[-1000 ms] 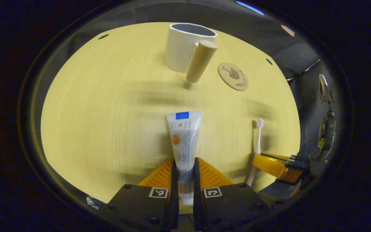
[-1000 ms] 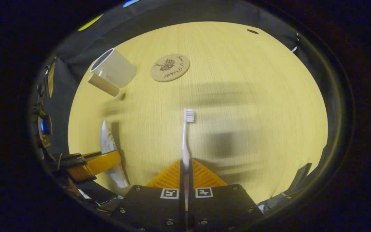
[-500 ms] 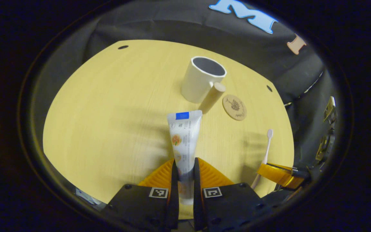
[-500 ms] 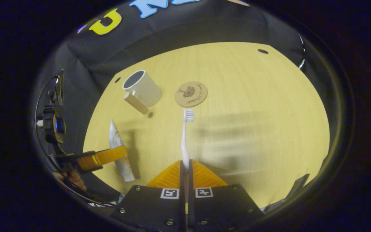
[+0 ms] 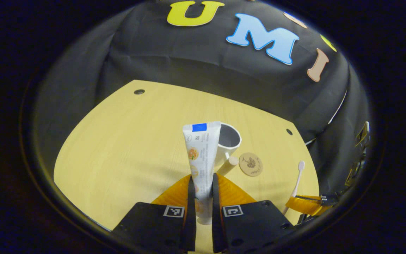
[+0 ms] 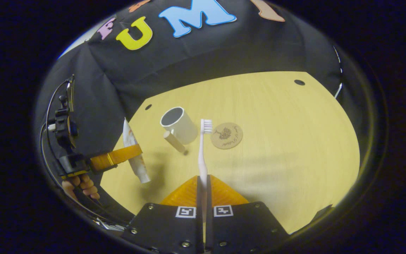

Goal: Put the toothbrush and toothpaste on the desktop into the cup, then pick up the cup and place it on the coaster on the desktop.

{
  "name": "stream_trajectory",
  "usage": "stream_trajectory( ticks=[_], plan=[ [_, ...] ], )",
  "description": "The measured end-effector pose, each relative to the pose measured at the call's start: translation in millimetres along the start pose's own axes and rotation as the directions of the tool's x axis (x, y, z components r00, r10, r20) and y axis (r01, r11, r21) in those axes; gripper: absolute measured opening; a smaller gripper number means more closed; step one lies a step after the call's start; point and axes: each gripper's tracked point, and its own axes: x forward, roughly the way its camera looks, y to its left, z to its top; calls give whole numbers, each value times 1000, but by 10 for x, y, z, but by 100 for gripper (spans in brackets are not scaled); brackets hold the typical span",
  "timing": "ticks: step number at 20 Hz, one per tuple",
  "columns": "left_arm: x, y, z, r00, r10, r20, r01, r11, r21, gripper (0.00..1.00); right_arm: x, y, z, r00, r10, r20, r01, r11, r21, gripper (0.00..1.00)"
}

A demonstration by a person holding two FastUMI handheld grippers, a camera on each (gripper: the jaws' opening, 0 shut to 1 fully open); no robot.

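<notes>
The left gripper has its fingers pinching the toothpaste near its capped end, the tube standing up with its flat crimped end topmost. The tube carries a blue band, a small emblem and orange fruit pictures; its print is too small to read. The right gripper has its fingers pressed together on the handle of the toothbrush, bristle head up.

Beyond the tube in the left gripper view, the white cup stands upright on the surface, its wooden peg handle toward the camera, and the round coaster lies just beside it. The coaster bears a dark tree-like drawing and script that cannot be made out.

The right gripper view shows the cup open-mouthed toward the far edge and, at the left edge, a hand gripping the left gripper. The left gripper view shows the far toothbrush side-on.

The near half and right side of the surface lie open.
</notes>
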Motion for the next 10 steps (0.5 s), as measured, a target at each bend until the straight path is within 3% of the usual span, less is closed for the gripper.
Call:
stream_trajectory(
  ticks=[6, 8, 10],
  plan=[
    [-5, -134, 643, 984, -43, 176, 36, 998, 41, 25, -72, 166, 185, 998, 52, 39, -52, 999, 2, 4],
    [-14, -225, 856, 967, -69, 245, 57, 997, 56, 25, -116, 199, 242, 997, 56, 59, -56, 998, -7, 0],
    [-38, -306, 1074, 943, -101, 318, 85, 994, 63, 27, -151, 209, 281, 996, 52, 73, -52, 999, -10, 4]
  ],
)
